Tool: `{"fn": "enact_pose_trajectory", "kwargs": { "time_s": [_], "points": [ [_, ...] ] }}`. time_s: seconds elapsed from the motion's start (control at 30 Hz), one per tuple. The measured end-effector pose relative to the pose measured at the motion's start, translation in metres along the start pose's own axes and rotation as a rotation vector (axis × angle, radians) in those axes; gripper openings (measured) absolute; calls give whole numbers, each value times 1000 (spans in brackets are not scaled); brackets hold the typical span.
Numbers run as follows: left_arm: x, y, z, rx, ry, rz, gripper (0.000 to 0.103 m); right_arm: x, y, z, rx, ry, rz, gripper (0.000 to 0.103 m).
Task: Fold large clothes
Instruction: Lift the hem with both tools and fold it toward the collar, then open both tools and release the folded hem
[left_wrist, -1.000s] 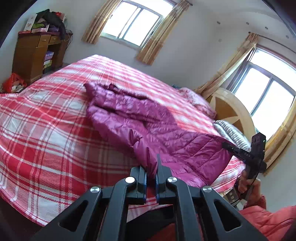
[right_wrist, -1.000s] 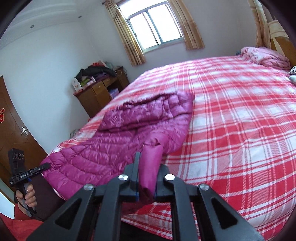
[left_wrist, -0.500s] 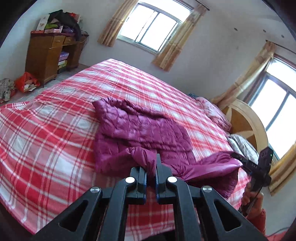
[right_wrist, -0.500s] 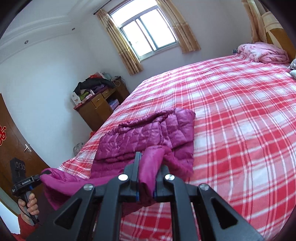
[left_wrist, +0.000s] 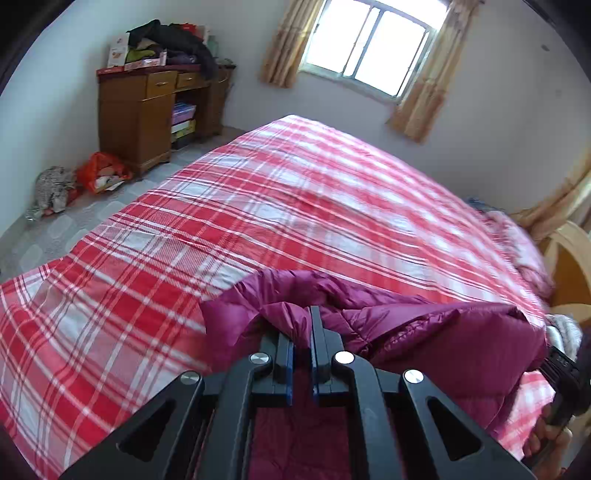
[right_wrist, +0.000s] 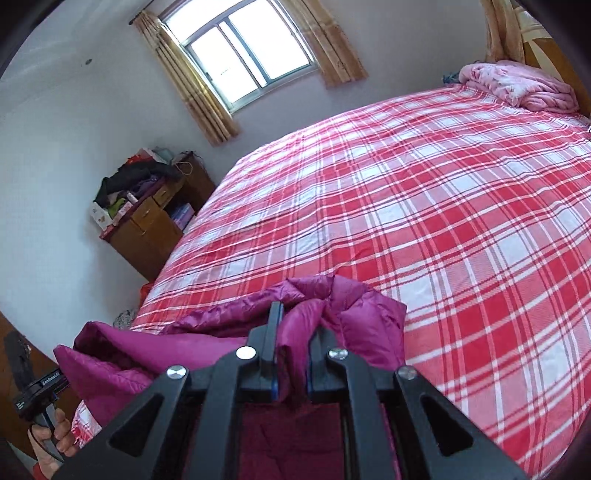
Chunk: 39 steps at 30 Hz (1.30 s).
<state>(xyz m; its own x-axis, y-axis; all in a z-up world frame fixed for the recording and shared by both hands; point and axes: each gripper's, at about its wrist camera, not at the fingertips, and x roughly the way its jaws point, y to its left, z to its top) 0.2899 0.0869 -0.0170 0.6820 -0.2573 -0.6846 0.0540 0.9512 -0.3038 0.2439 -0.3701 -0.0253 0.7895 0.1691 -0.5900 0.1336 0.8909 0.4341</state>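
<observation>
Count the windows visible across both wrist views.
1, shown twice: the curtained window on the far wall beyond the plaid bed, top centre in the left wrist view and upper left in the right. Others may lie outside the frames.

The left gripper (left_wrist: 302, 332) is closed on a fold of the magenta quilted down jacket (left_wrist: 424, 332), which hangs bunched between its black fingers (left_wrist: 282, 354) and spreads to the right over the near edge of the bed. Under it lies the red and white checked bed sheet (left_wrist: 295, 206). At the right edge a hand (left_wrist: 546, 439) holds the other black gripper, partly hidden. Behind, a brown wooden desk (left_wrist: 147, 114) with piled clothes stands beside a bright window (left_wrist: 369, 40) with beige curtains.
</observation>
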Motion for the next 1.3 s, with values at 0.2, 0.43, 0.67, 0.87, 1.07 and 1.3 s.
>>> {"fn": "enact_pose_trajectory", "kwargs": {
  "time_s": [0.2,0.43,0.67,0.87,1.07,1.3],
  "points": [
    [97,8,11,-41,93,116,9,87,-18,-4,14,51,-130,13],
    [142,18,-1,-45,144,78,11,123,-33,-19,21,24,-151,35],
    [111,86,25,-414,201,-277,16,122,-50,-21,108,9,-77,41],
    [30,59,49,-190,-1,9,58,104,-42,-9,113,-11,-67,50],
    [-8,-7,27,33,-107,71,66,-2,10,5,-68,-342,-162,86],
    [56,-109,-38,296,-43,74,66,57,102,-26,-448,-88,-106,38]
  ]
}}
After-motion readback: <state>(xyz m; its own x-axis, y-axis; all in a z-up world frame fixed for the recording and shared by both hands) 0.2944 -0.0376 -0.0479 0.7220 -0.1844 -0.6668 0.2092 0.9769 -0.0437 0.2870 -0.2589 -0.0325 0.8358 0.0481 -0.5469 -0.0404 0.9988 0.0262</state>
